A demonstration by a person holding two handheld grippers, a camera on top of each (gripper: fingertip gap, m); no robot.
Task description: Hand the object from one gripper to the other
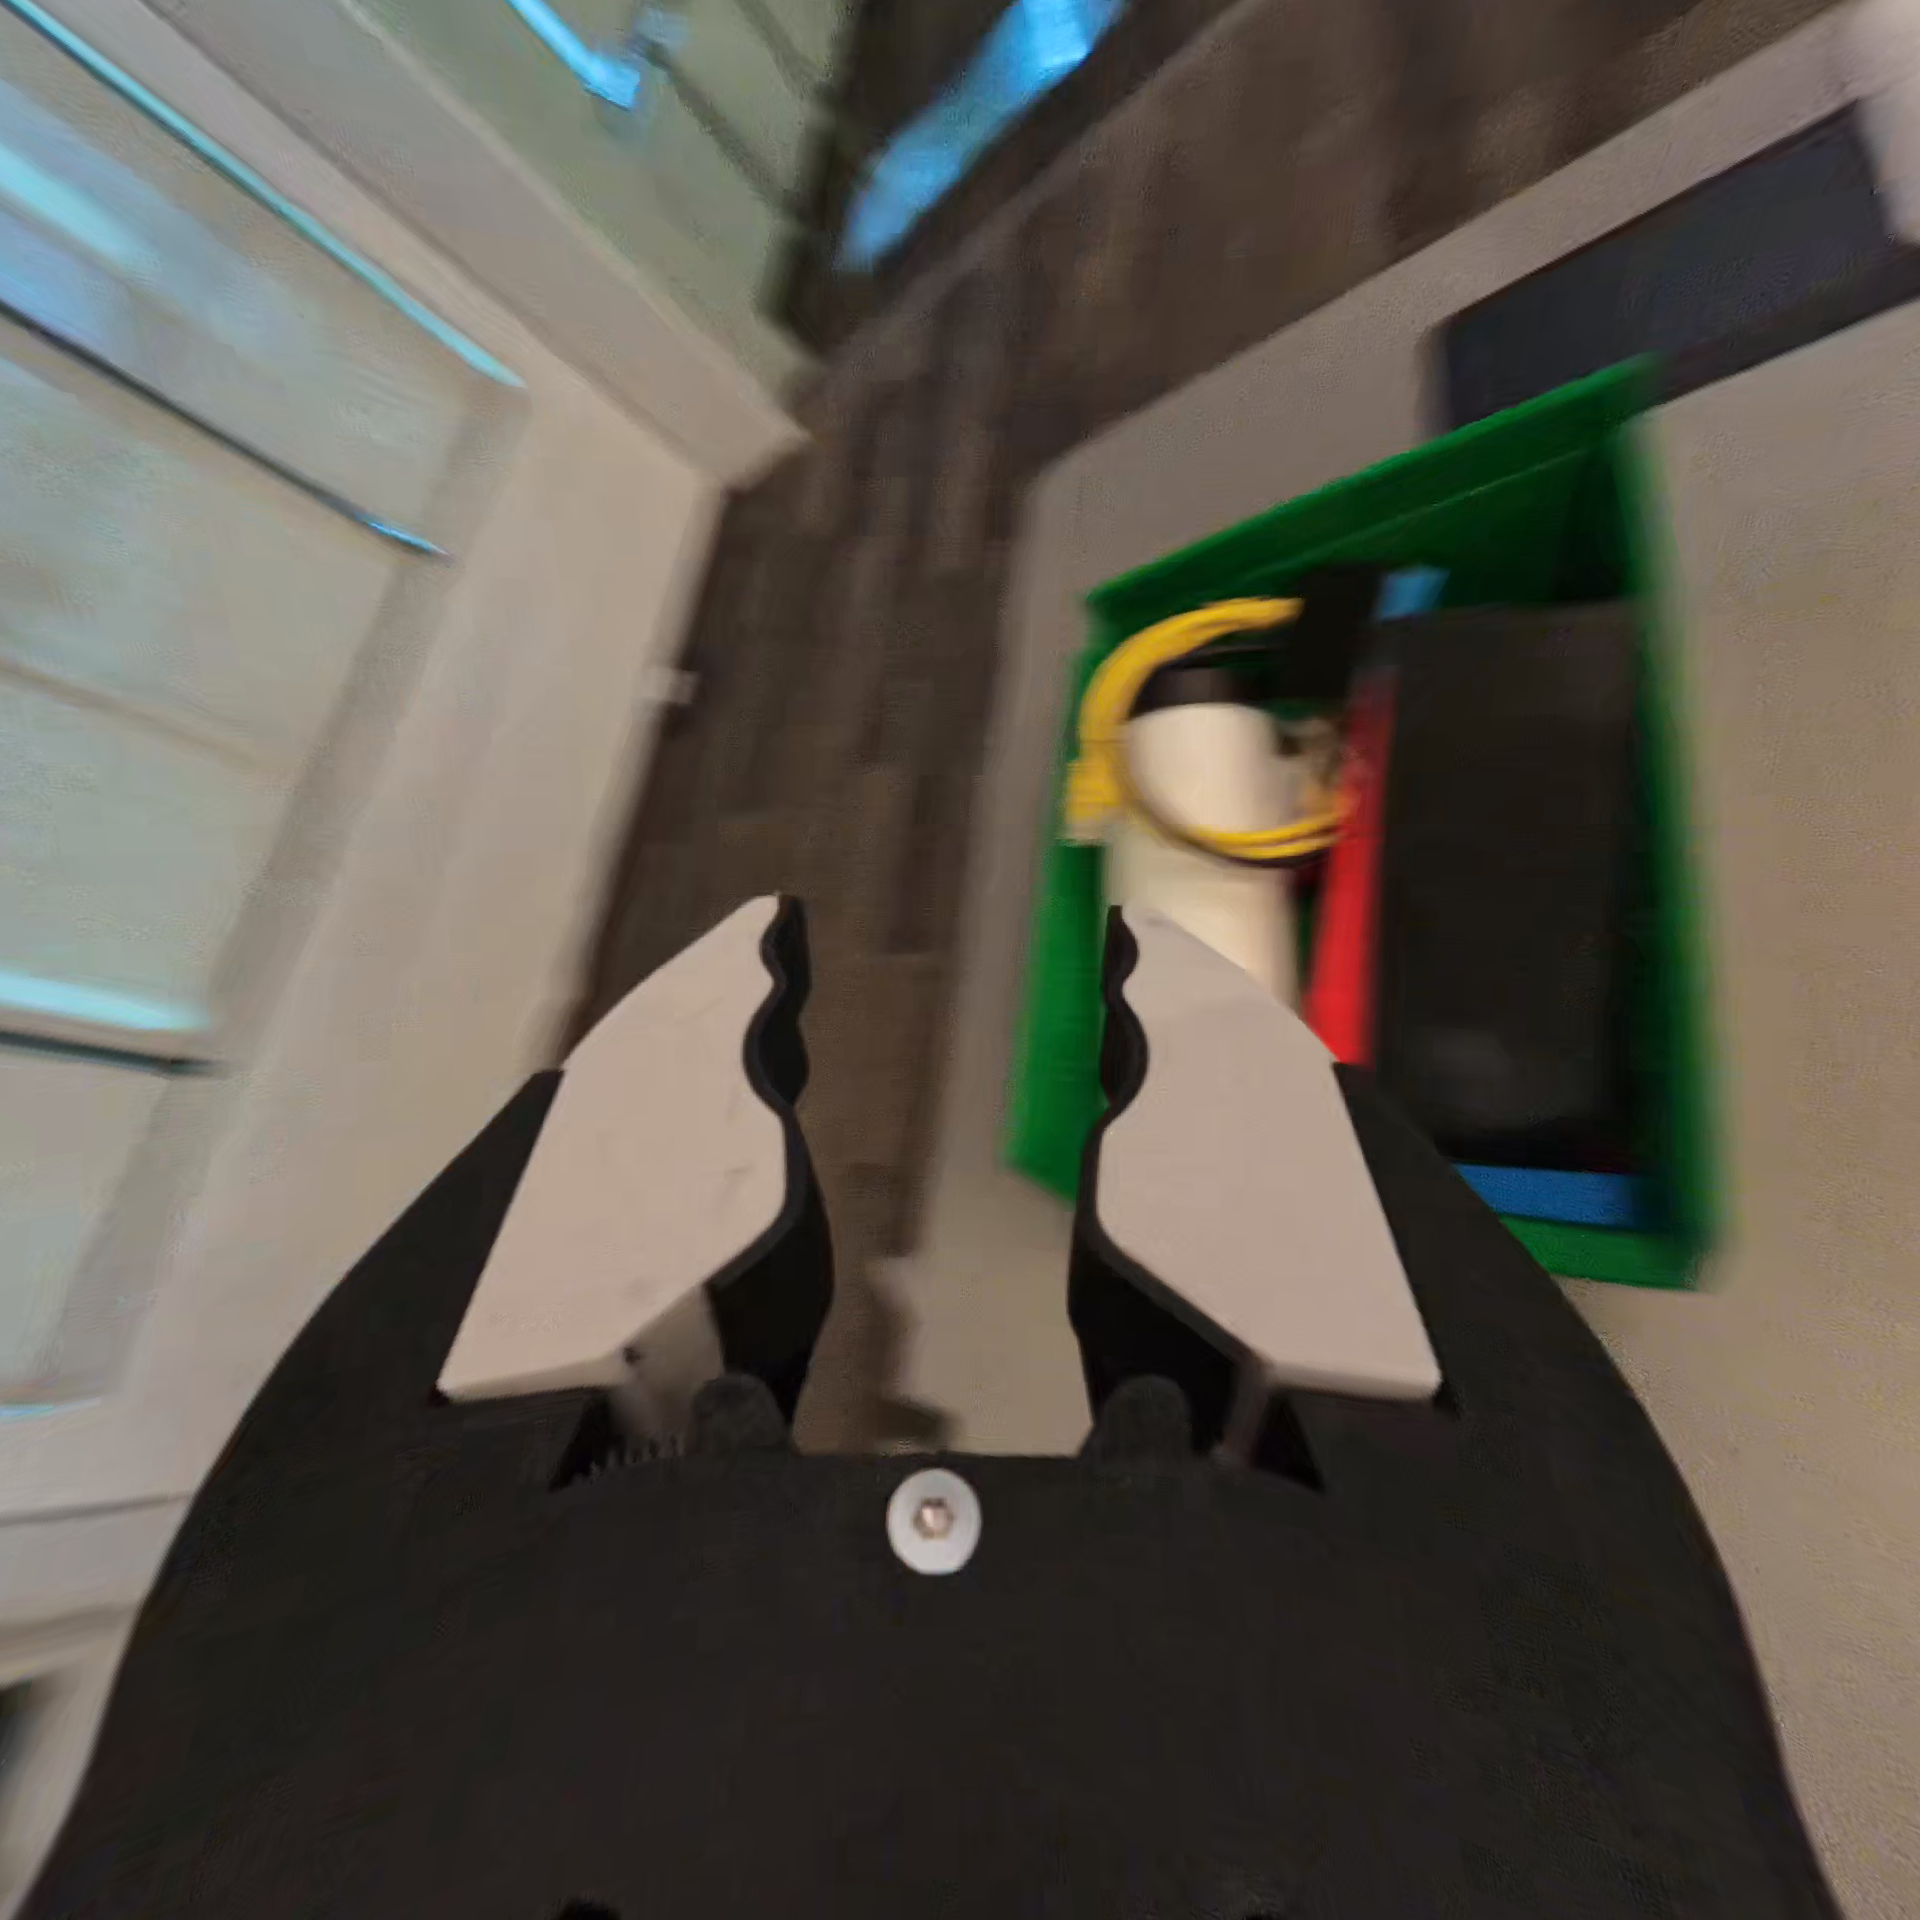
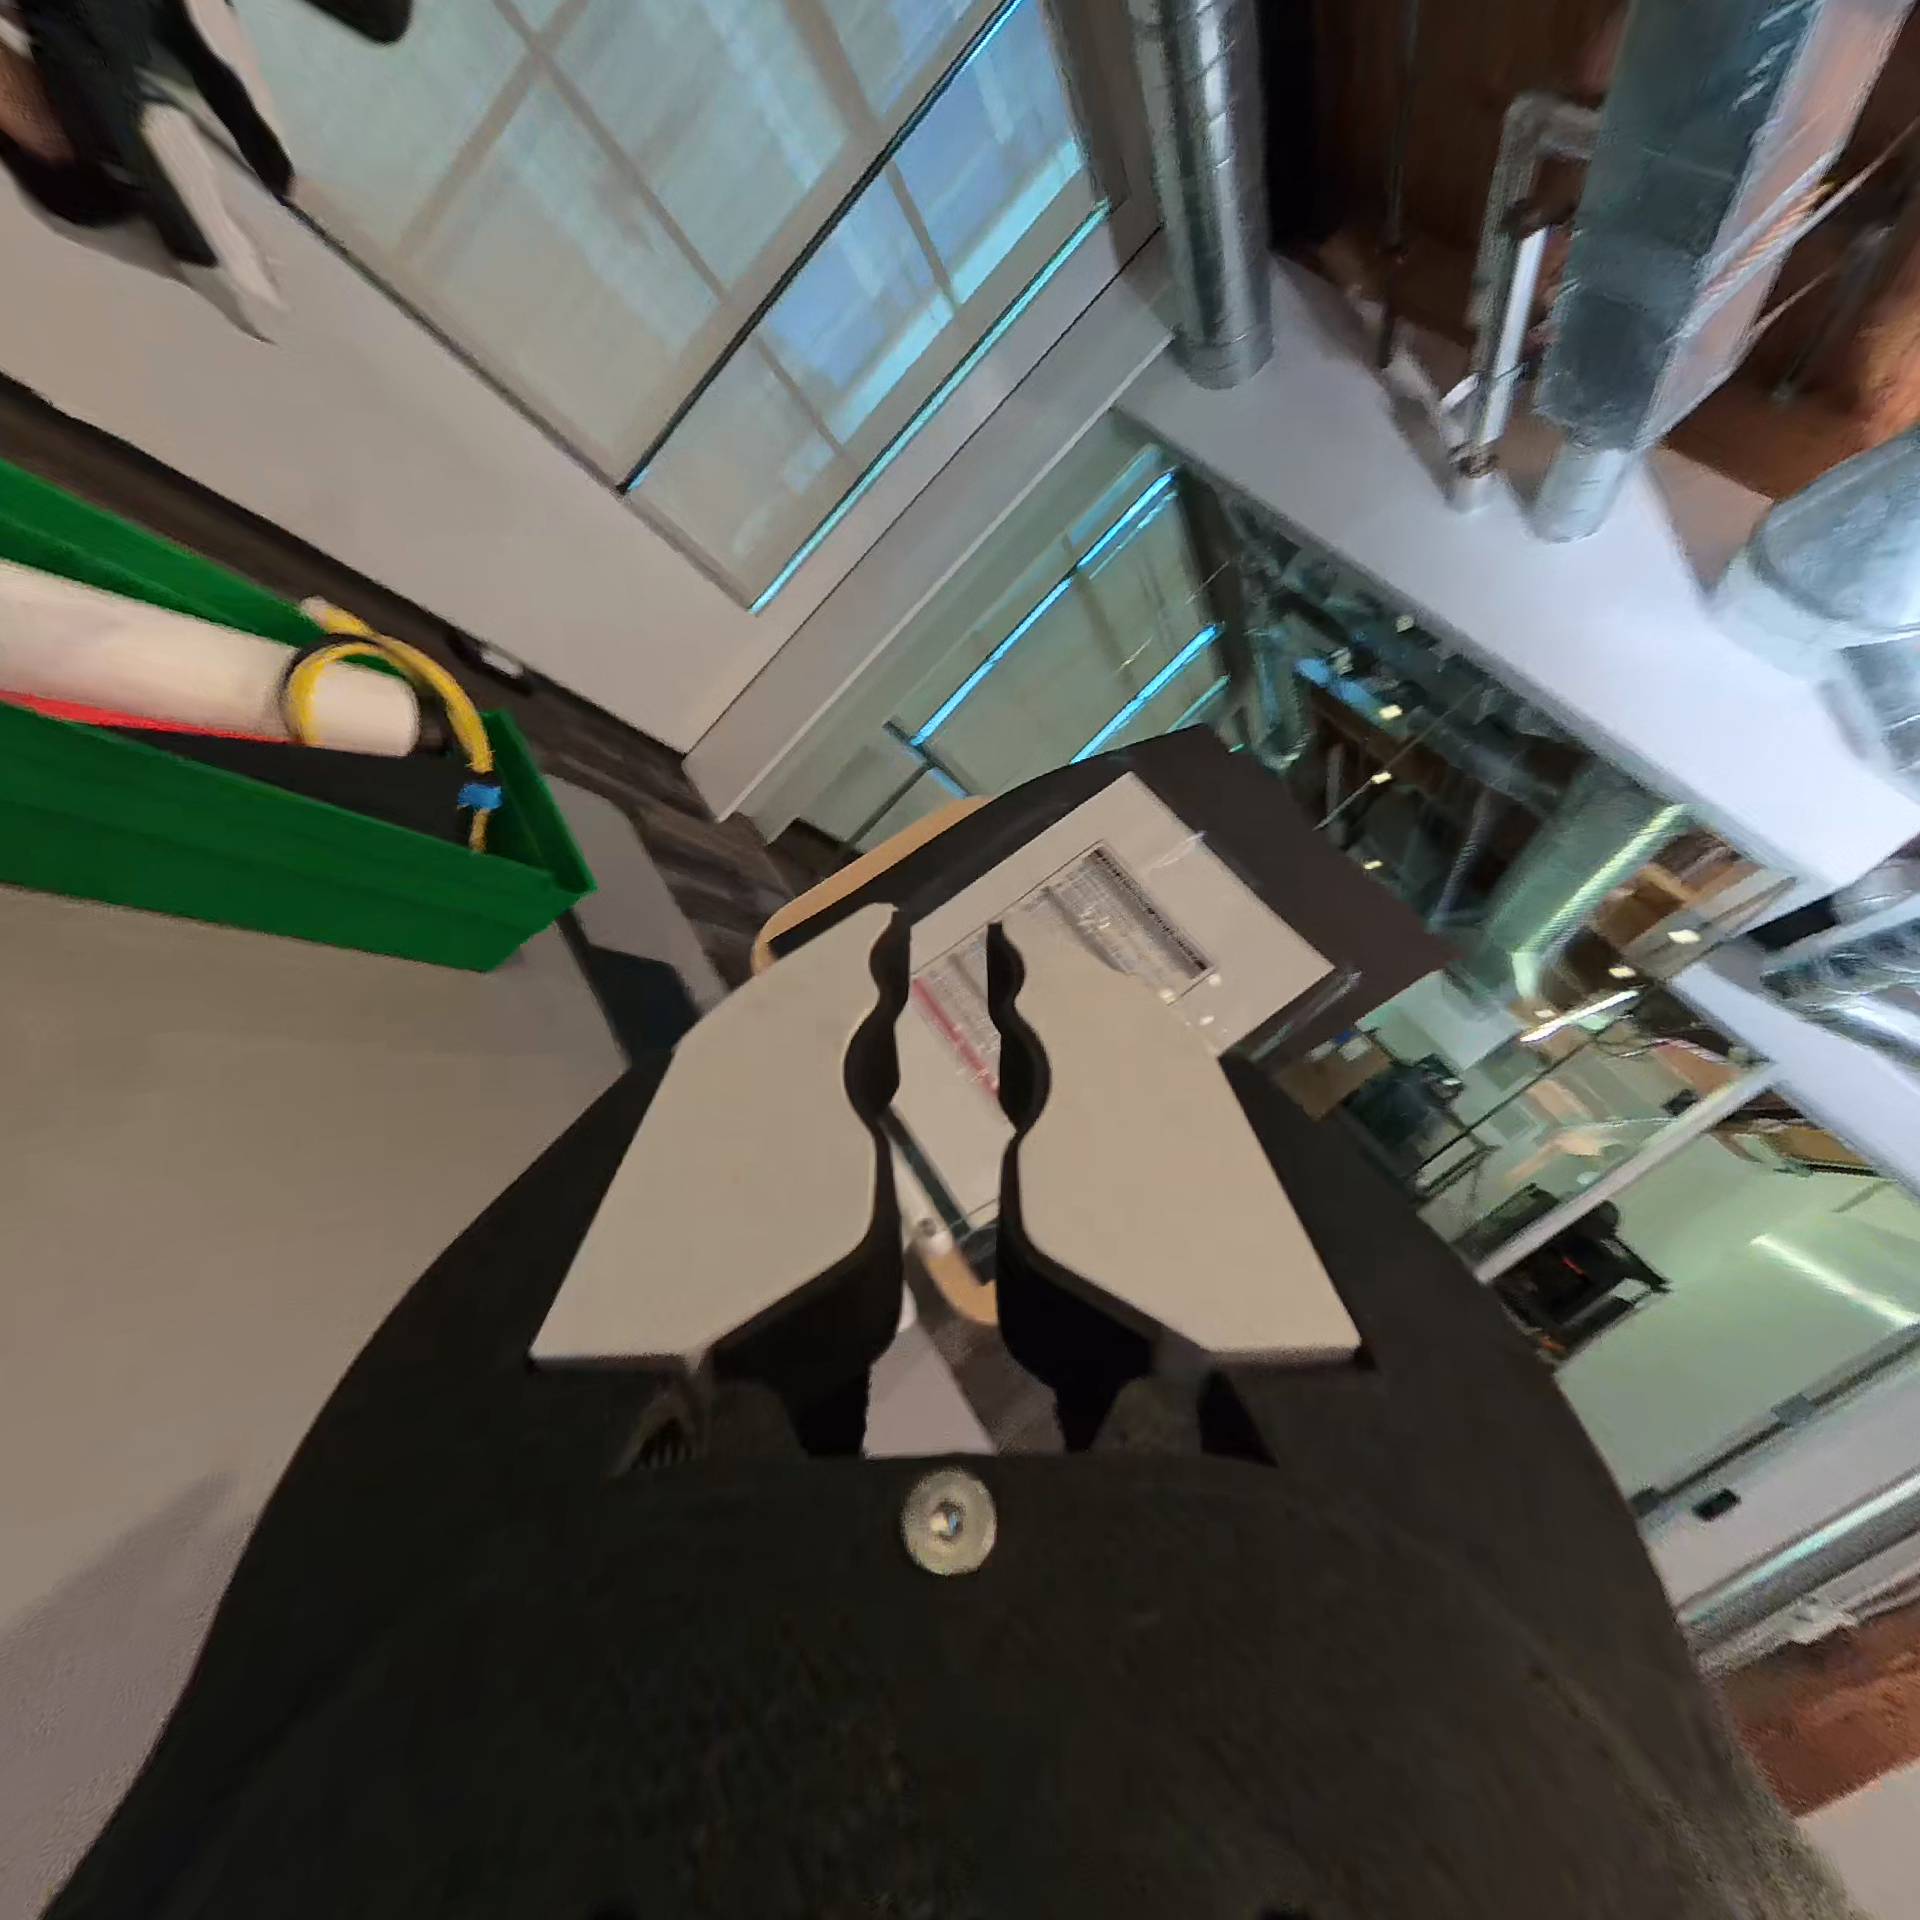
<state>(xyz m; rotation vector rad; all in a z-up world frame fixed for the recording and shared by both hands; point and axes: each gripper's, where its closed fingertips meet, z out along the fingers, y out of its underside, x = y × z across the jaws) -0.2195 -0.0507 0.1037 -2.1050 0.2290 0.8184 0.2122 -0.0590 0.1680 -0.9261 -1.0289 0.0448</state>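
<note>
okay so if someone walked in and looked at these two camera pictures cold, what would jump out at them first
The bright green bin on the pale table, right of the open left gripper, stands out first; a yellow cable loops around a white tube inside it. In the right view, the right gripper is open and empty, aimed toward big windows and silver ceiling ducts.

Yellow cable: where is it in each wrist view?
Left wrist view: yellow cable right of centre, looped around the white roll.
Right wrist view: left edge, mid-height, by the roll's end.
Shared landmark: the green bin holding both.
</note>
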